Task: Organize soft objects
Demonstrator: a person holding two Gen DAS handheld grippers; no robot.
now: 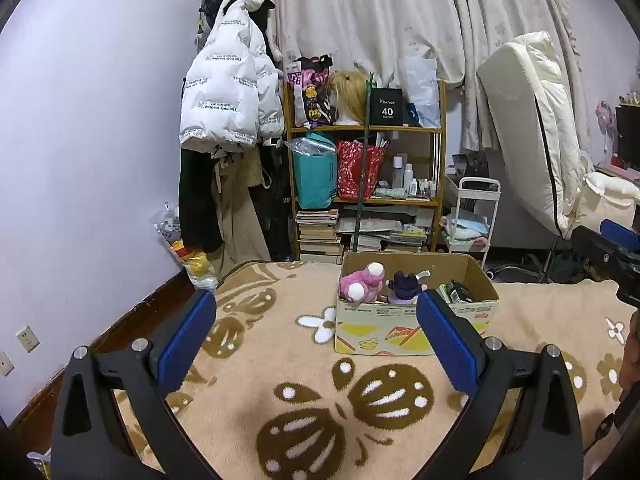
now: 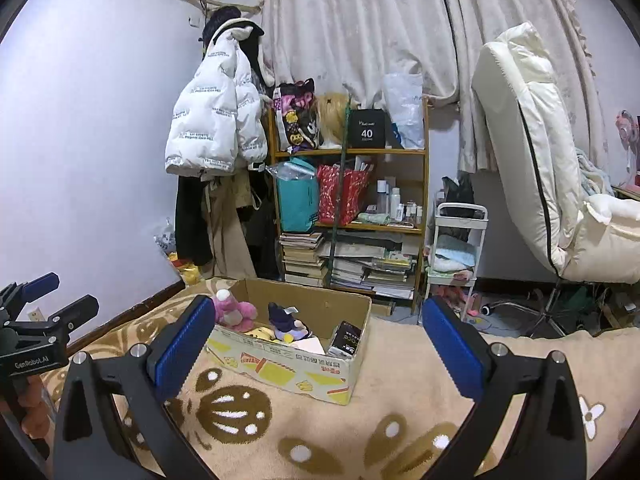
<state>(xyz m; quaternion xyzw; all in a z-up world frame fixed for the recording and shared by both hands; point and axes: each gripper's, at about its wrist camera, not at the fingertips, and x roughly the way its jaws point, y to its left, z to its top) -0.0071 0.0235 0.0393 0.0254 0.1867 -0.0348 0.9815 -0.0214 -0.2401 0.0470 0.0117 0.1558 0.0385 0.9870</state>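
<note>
Left wrist view: cardboard box (image 1: 416, 320) beyond wide-apart, empty left gripper (image 1: 316, 336).

Open patterned blanket (image 1: 304, 392) in front of both tools, clear run up to the cardboard box (image 1: 400, 334). Box top open; pink plush (image 1: 362, 282), dark purple plush (image 1: 404, 286) and a black packet (image 2: 346, 338) fill most of its floor. Behind it the bookshelf (image 1: 366, 130) and white trolley (image 1: 472, 216) block. Left side bounded by wall (image 1: 92, 140), hanging coats (image 1: 228, 96).
</note>
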